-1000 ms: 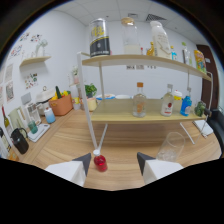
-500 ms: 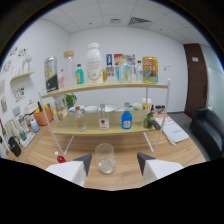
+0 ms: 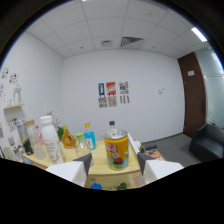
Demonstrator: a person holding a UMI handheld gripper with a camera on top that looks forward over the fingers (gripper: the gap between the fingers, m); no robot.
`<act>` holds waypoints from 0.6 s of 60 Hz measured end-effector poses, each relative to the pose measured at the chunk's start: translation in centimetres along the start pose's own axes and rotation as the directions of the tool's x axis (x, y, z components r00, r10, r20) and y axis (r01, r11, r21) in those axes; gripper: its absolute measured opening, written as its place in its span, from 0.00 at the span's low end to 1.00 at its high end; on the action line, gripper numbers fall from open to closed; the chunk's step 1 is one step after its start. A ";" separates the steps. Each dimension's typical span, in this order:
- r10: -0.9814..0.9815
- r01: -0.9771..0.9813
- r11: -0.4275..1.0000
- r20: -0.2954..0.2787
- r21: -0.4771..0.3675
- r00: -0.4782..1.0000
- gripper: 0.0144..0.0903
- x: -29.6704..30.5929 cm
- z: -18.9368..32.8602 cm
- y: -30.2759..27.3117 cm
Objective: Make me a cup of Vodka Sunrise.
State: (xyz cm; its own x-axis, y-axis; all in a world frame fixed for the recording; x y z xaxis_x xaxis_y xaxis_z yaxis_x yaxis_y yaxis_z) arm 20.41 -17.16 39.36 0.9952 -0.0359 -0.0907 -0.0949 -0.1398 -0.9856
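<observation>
Can (image 3: 116, 149) between hand-held gripper (image 3: 114, 161) fingers (gapped)

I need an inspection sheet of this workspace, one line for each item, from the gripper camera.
Surface: wooden shelf top, crowded with bottles.
Job's things: yellow can stands between the fingers; whether they touch it cannot be told.
Clutter: white bottle, blue bottle, other bottles and a small plant at the left.
Grippers: gripper raised to the top shelf, around the can.
Cables: nothing seen.
Surroundings: white wall with posters, dark door, black chair, ceiling vent.
</observation>
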 end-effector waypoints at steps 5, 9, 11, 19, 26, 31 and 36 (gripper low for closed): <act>-0.018 0.018 1.000 0.006 -0.004 1.000 0.93 0.5 2.5 -0.8; -0.031 0.032 0.999 0.022 -0.012 0.999 0.93 0.7 4.4 -0.6; -0.039 0.039 0.999 0.031 -0.019 0.999 0.92 0.7 4.9 -0.7; -0.071 0.073 0.996 0.039 -0.051 0.997 0.73 0.9 7.0 0.4; -0.103 0.104 0.994 0.047 -0.023 0.994 0.52 0.8 7.0 -0.1; -0.091 0.092 0.996 0.040 -0.023 0.995 0.51 0.9 6.9 -0.1; -0.085 0.086 0.996 0.032 -0.028 0.996 0.50 0.9 6.8 -0.1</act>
State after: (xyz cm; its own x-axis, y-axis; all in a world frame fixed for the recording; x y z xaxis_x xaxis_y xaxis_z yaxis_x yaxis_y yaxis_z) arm 21.43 -10.44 38.38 0.9999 0.0082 -0.0107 -0.0092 -0.1702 -0.9854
